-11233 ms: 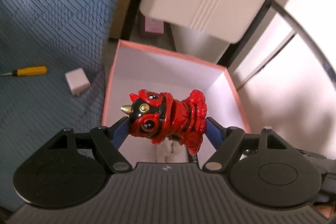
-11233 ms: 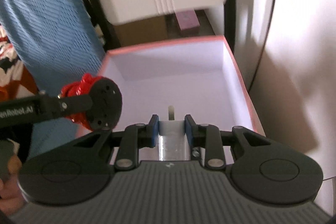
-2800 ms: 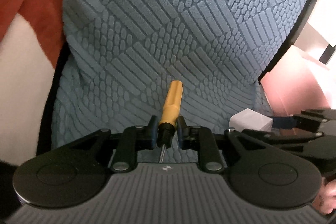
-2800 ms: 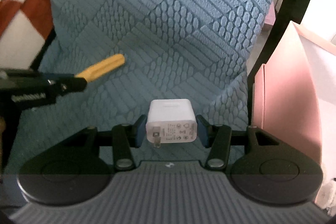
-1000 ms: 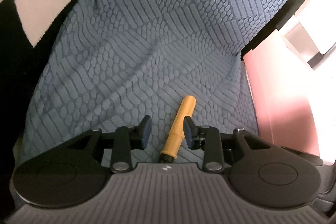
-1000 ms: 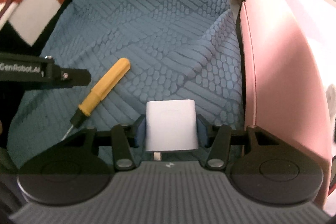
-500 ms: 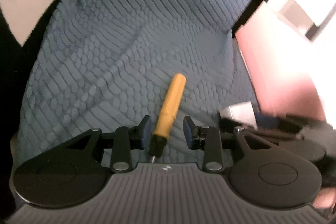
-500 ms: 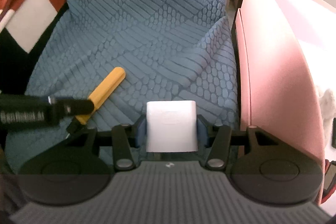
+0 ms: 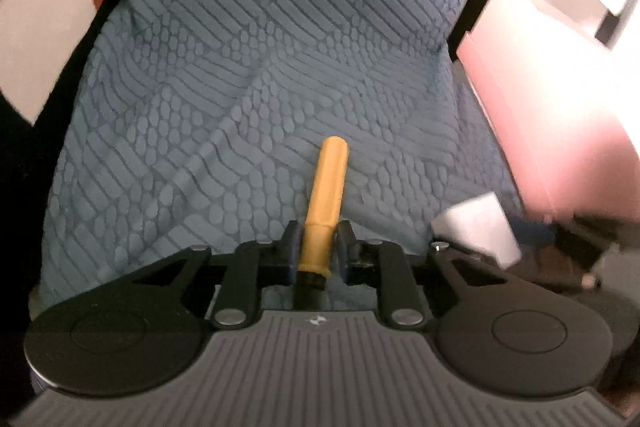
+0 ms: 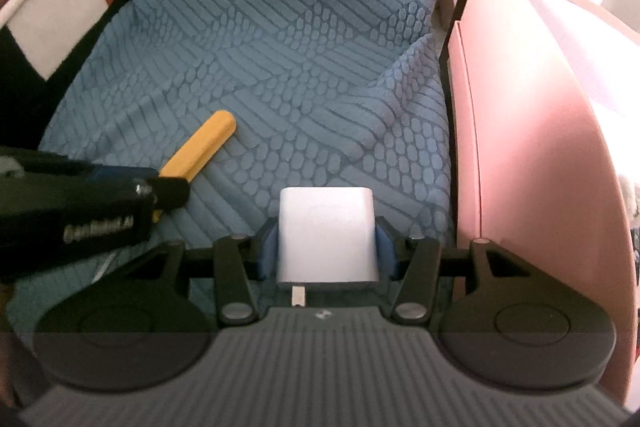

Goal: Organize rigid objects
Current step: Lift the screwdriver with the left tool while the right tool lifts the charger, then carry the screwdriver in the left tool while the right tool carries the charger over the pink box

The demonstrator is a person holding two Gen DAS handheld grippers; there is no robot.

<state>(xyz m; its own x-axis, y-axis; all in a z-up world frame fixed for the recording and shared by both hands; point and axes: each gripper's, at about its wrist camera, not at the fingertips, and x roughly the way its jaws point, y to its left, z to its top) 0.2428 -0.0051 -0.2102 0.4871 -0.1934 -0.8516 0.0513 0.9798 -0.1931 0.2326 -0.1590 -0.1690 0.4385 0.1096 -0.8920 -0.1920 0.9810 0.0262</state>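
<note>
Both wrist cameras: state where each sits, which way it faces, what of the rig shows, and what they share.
Left wrist: on the left gripper, looking down its fingers at the screwdriver clamped between them on the blue cushion; its jaws have just closed.
Right wrist: on the right gripper, looking down at the white charger it clamps; the left gripper shows at left.
Shared: screwdriver, charger, cushion, pink box.

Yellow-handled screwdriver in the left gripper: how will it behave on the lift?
The screwdriver looks rigid, so it shouldn't flex. The left gripper, jaws just closed, pinches it near the collar with most of the handle sticking out forward, so it may pivot. If dropped, the round handle would probably roll little on the ribbed blue cushion cover.
</note>
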